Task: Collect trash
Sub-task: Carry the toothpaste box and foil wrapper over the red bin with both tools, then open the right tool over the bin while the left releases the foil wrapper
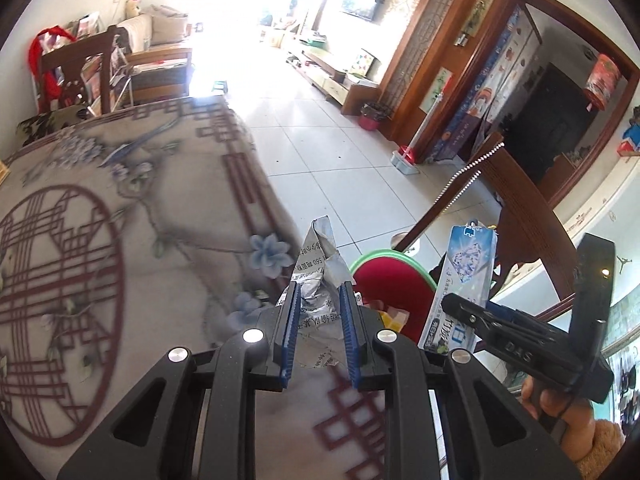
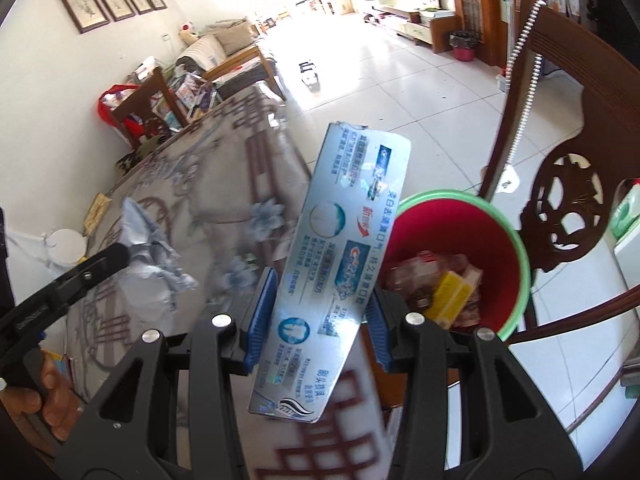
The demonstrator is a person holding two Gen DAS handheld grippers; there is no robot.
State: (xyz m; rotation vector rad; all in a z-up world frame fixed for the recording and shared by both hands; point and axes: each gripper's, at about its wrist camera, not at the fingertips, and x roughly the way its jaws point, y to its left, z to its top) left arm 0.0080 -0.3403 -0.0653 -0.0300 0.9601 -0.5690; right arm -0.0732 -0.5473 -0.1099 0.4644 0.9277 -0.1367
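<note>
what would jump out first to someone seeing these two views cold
Probably the long silvery-blue toothpaste box, tilted between the right gripper fingers. Just right of it, off the edge of the patterned tablecloth, stands a red bin with a green rim, already holding wrappers. The left gripper pinches a crumpled silver foil wrapper above the cloth's edge.

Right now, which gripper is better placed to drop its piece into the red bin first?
Right, probably. The right gripper holds the toothpaste box right beside the red bin, while the left gripper holds the crumpled wrapper back over the table.
</note>
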